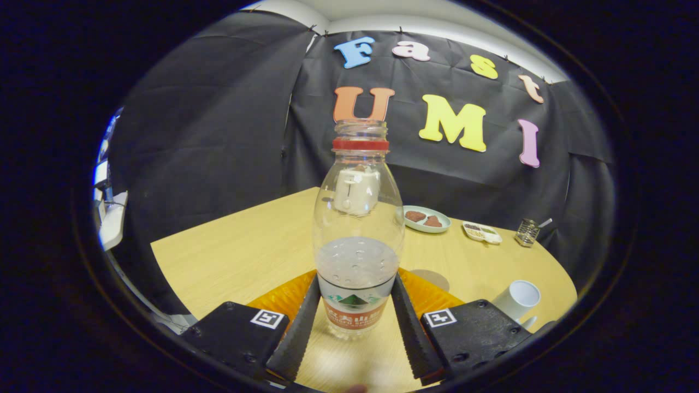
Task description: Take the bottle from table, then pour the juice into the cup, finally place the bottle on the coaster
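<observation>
Clear plastic bottle (357, 229), uncapped, upright, clamped between both gripper (356, 322) fingers above orange coaster (278, 300); white cup (519, 299) nearby.

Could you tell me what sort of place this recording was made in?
Probably a staged recording booth, not a real kitchen: black cloth walls hang behind a light wooden table laid with props, a plate of snacks and a white cup. The gripper holds an uncapped bottle.
</observation>
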Motion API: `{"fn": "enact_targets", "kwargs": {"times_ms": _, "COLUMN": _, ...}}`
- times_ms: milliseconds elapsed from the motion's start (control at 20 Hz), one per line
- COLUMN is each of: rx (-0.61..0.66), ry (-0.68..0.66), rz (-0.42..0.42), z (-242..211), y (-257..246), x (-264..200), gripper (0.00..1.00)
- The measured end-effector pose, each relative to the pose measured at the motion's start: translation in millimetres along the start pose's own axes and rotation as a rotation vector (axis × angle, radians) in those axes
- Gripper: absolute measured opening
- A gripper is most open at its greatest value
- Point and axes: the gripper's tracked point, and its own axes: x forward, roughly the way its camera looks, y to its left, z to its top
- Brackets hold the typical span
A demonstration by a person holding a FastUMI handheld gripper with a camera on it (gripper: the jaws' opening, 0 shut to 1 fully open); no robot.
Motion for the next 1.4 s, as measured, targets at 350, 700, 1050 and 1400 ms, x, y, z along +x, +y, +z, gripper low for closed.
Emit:
{"fn": "enact_targets", "kwargs": {"times_ms": 350, "rx": 0.147, "ry": -0.012, "rz": -0.002, "z": 16, "y": -4, "x": -18, "gripper": 0.77}}
{"fn": "enact_targets", "kwargs": {"times_ms": 700, "rx": 0.335, "ry": -0.047, "rz": 0.008, "z": 35, "y": -14, "x": -20, "gripper": 0.76}}
{"fn": "enact_targets", "kwargs": {"times_ms": 1050, "rx": 0.618, "ry": -0.103, "rz": 0.023, "z": 51, "y": -33, "x": -17, "gripper": 0.76}}
{"fn": "enact_targets", "kwargs": {"times_ms": 1400, "rx": 0.837, "ry": -0.143, "rz": 0.075, "z": 63, "y": -39, "x": -12, "gripper": 0.75}}
